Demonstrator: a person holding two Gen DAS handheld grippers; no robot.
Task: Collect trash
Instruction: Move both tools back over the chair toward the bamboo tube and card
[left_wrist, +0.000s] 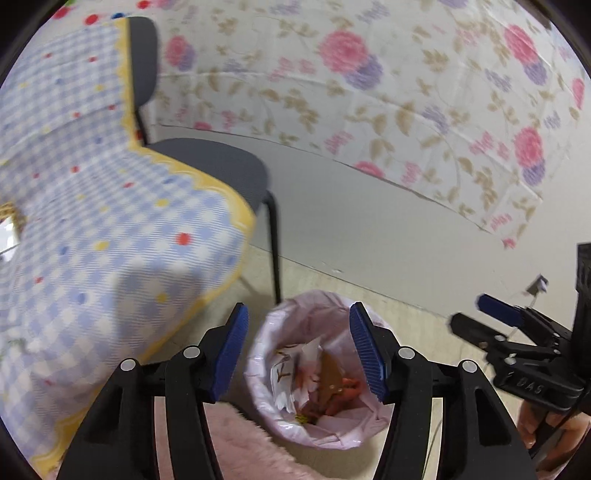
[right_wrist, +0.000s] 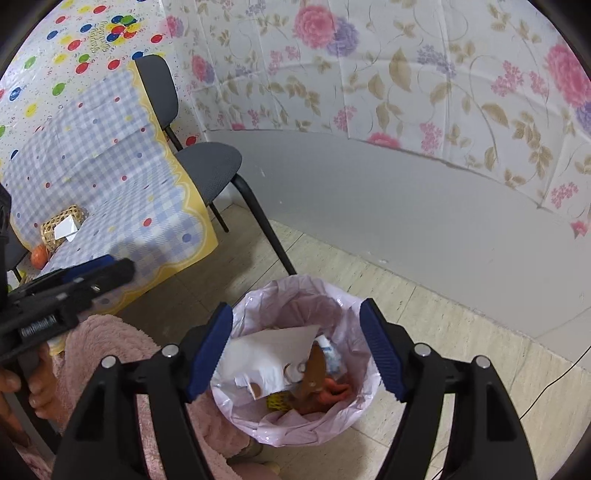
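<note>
The bin stands upright on the pale tile floor, round mouth up, lined with a thin, crinkled pink bag. Inside lies the trash: a white paper sheet, a brown card wedge pointing up, orange scraps. The left gripper and right gripper both hang over the bin, ribbed blue pads spread wide, nothing between them. Beside it are a fluffy pink rug, a desk under checked cloth and a grey chair.
</note>
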